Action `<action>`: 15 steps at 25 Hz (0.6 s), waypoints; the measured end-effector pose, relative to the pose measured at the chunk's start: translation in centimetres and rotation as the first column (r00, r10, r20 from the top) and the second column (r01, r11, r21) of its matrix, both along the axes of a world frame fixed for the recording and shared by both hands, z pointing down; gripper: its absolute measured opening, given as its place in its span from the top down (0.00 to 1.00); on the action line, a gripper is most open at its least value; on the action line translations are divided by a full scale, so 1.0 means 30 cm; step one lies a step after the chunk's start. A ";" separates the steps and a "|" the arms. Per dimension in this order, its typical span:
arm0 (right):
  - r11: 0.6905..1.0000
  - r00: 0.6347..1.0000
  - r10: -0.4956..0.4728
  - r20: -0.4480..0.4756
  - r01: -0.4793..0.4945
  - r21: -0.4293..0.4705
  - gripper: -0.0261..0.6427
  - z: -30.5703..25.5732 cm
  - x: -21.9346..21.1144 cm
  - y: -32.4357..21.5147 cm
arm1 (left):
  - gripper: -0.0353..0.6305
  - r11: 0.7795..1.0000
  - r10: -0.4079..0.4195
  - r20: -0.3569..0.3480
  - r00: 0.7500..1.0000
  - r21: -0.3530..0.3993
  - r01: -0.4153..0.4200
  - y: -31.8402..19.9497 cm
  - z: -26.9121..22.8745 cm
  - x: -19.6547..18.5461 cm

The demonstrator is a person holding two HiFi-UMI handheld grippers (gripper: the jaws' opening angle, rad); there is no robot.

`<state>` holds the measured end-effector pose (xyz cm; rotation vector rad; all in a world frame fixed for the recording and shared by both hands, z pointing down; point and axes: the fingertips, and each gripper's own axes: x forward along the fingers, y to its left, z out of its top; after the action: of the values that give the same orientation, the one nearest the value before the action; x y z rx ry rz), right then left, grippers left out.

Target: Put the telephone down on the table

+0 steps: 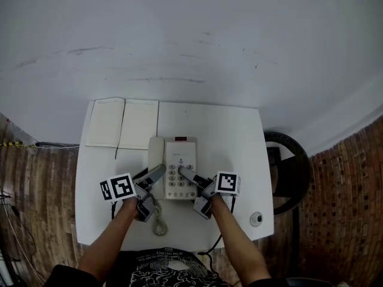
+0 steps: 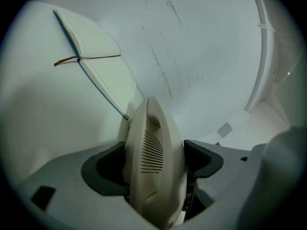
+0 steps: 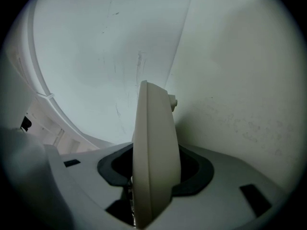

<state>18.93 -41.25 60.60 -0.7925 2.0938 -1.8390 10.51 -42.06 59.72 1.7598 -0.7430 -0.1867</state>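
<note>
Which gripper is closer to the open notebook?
Left. The left gripper holds the telephone at its handset side, toward the notebook; the right gripper holds the opposite side, farther from it.

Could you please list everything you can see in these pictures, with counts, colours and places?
table: one, white, centre of the head view
telephone: one, cream, middle of the table
handset: one, cream, on the telephone's left side
cord: one, cream, coiled, toward the table's near edge
notebook: one, open, cream pages, table's far left corner
small round thing: one, grey, table's near right corner; unidentifiable
chair: one, dark, right of the table
left gripper: one, grey, shut on the handset
right gripper: one, grey, shut on the telephone
forearms: two, bare, bottom of the head view
</note>
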 end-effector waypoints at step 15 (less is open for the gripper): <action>0.995 0.936 0.023 -0.352 0.012 0.098 0.59 0.003 0.043 -0.010 | 0.38 1.000 0.009 0.123 0.992 0.005 -0.010 0.002 0.024 0.026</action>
<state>20.23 -41.53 60.69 -1.1763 2.3684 -1.6733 11.28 -42.00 60.42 1.7921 -0.8234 -0.0747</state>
